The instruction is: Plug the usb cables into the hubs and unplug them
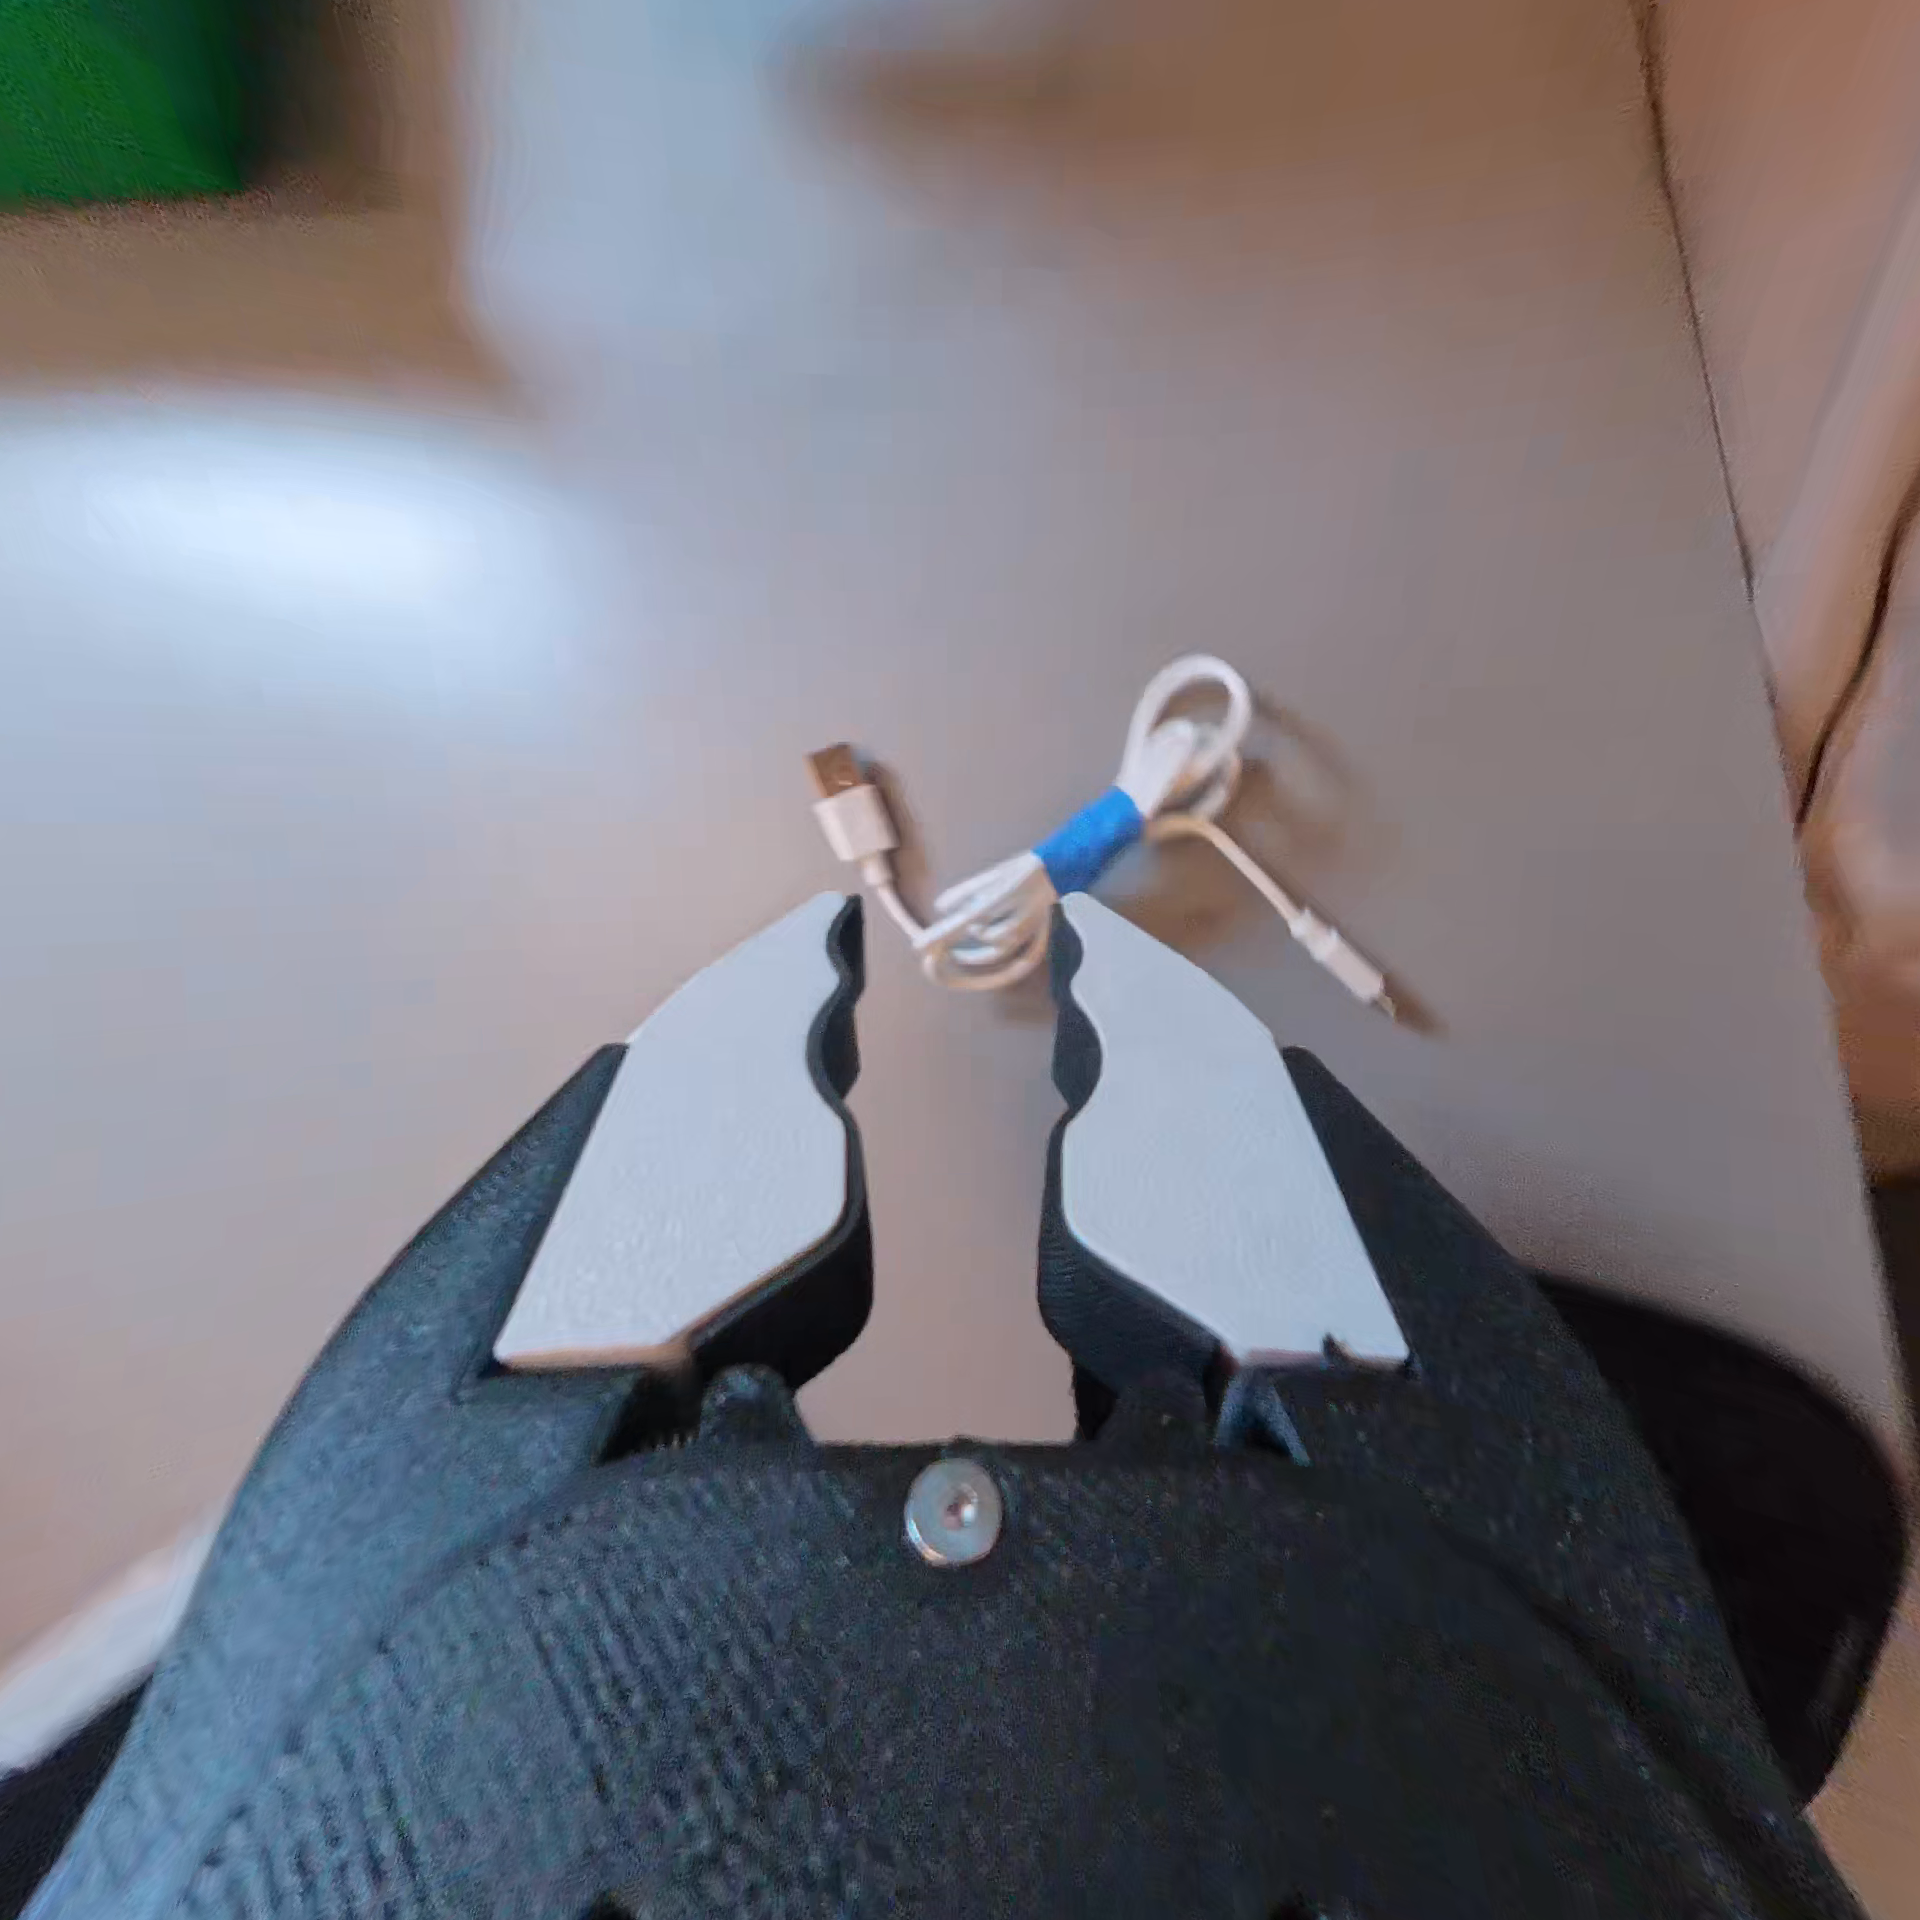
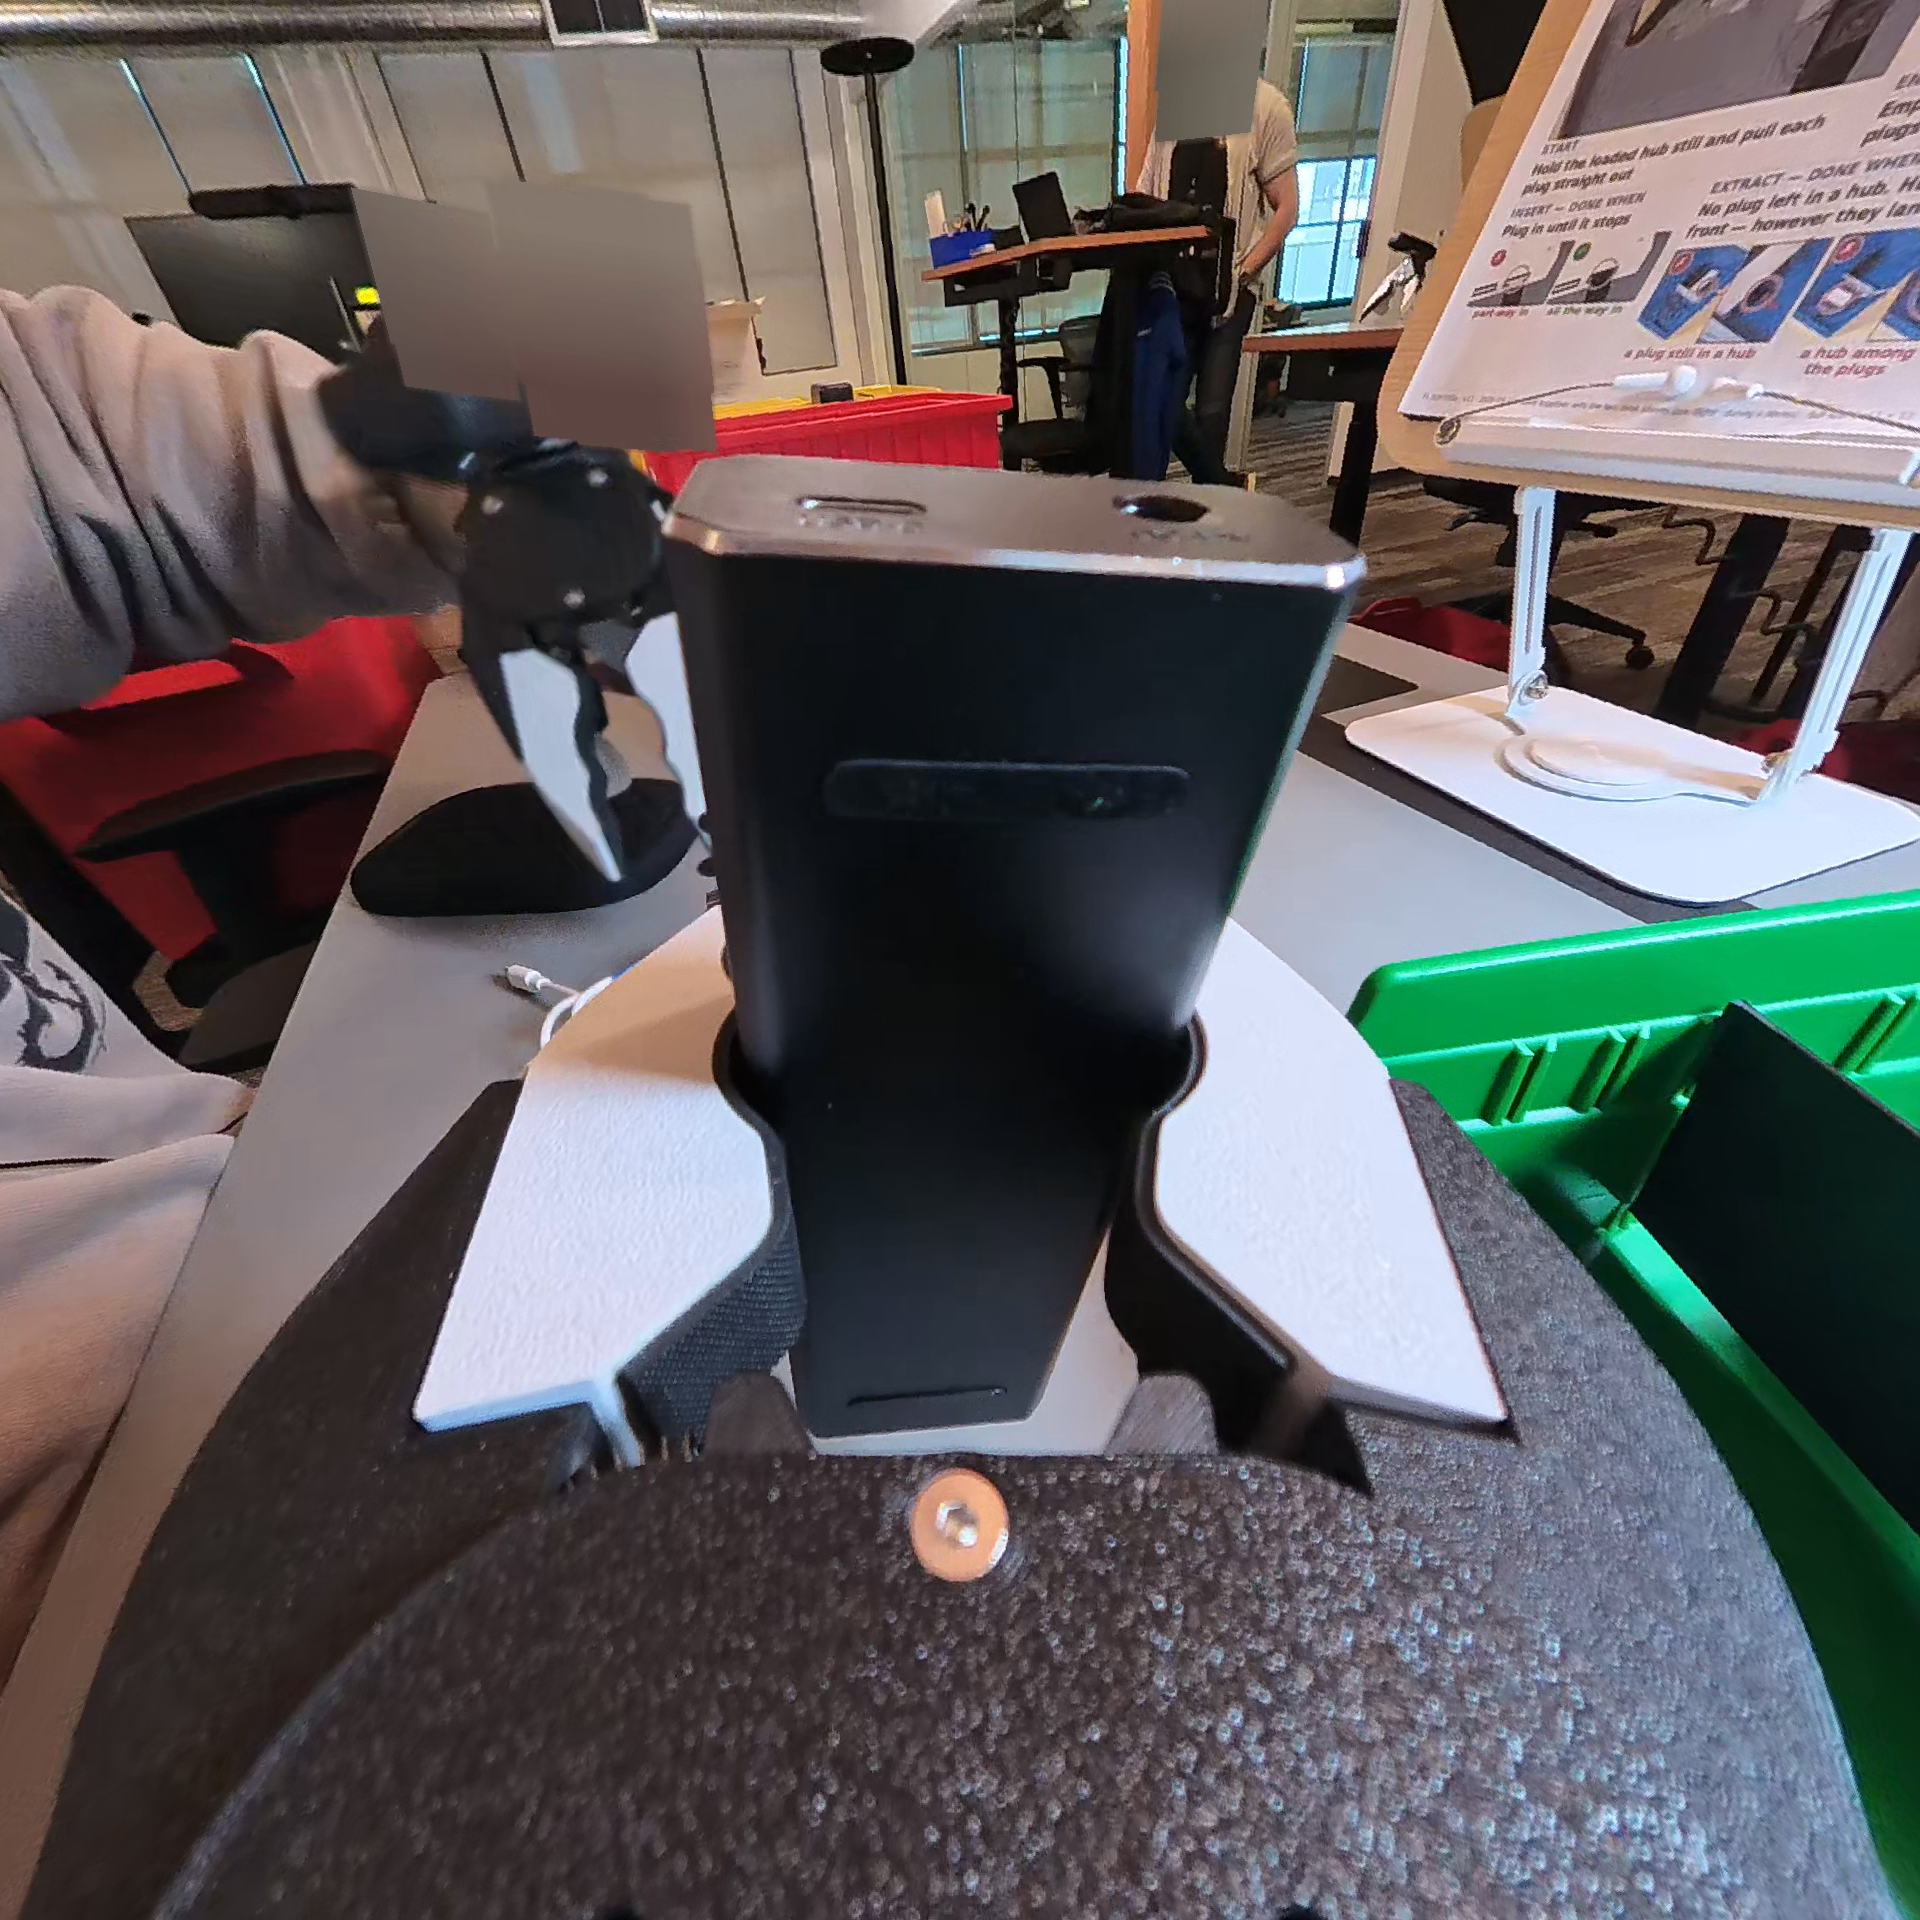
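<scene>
We hold our left hand-held gripper (image 1: 956,914) pointing downward with its two grey-faced fingers (image 1: 707,1143) spread apart and nothing between them. From the right wrist view we see it (image 2: 597,769) at the end of our grey sleeve (image 2: 156,499), raised and angled down. Our right hand-held gripper (image 2: 961,1049) has its fingers (image 2: 613,1226) closed against the sides of what it carries, tips pointing away from us.
</scene>
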The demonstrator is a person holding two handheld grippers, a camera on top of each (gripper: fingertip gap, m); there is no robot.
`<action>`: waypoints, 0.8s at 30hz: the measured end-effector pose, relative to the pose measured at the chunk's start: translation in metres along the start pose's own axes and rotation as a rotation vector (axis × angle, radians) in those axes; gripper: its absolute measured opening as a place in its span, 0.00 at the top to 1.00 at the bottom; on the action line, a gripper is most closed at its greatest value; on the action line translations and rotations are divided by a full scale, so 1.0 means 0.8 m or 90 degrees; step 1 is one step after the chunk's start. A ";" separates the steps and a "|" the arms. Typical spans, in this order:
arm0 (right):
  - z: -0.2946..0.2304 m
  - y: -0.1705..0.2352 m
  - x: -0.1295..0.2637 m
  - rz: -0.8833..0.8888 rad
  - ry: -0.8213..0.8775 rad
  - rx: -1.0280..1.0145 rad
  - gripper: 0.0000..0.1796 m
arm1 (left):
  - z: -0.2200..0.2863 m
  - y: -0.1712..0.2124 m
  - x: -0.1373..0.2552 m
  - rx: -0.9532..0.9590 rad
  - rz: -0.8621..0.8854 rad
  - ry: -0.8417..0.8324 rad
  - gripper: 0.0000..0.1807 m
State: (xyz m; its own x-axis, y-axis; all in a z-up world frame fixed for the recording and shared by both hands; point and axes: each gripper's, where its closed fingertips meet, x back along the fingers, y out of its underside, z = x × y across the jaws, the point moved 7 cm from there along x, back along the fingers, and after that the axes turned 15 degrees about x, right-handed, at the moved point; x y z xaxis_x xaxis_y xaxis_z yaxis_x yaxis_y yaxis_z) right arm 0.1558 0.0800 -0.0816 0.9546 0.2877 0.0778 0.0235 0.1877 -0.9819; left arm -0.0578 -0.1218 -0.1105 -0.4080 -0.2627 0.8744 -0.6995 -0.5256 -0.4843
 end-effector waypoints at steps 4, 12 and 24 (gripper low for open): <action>-0.001 0.001 -0.001 0.001 -0.008 -0.001 0.60 | -0.024 -0.007 -0.009 0.216 0.045 -0.025 0.82; -0.002 0.005 0.000 0.008 -0.013 0.004 0.60 | -0.032 0.007 -0.070 0.293 -0.009 -0.064 0.82; -0.019 -0.001 0.004 0.150 -0.161 -0.049 0.60 | -0.026 0.010 -0.077 0.251 0.024 -0.078 0.92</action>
State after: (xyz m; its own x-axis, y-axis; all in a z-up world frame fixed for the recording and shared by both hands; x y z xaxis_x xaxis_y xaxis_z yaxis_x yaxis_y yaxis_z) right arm 0.1637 0.0666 -0.0832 0.8329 0.5400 -0.1211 -0.1565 0.0199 -0.9875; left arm -0.0503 -0.0933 -0.1693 -0.3392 -0.3692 0.8652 -0.3977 -0.7772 -0.4876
